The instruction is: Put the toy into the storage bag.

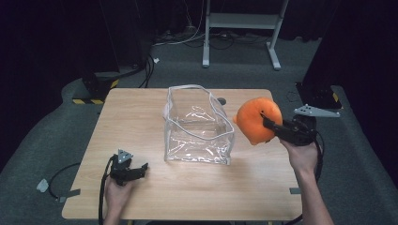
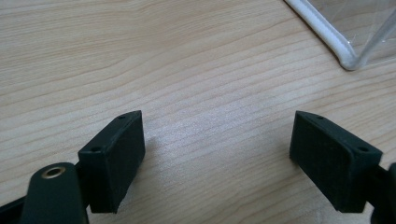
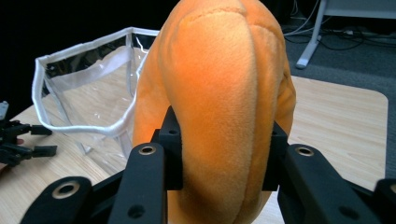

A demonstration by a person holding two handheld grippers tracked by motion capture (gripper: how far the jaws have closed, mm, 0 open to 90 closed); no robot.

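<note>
An orange plush toy [image 1: 256, 119] hangs above the right side of the wooden table [image 1: 141, 117], just right of a clear plastic bag [image 1: 197, 124] with white trim that stands open in the middle. My right gripper [image 1: 270, 124] is shut on the plush; in the right gripper view the pads squeeze the orange plush toy [image 3: 219, 93] from both sides, with the clear bag [image 3: 88, 88] to its left. My left gripper [image 1: 141, 168] rests low at the table's front left, open with nothing between its fingers [image 2: 114, 158], and a bag corner [image 2: 348, 60] lies ahead.
A white metal frame [image 1: 241, 28] stands on the grey floor behind the table, with cables around it. A black-and-yellow base [image 1: 94, 91] sits off the table's back left corner. Bare wood lies between my left gripper and the bag.
</note>
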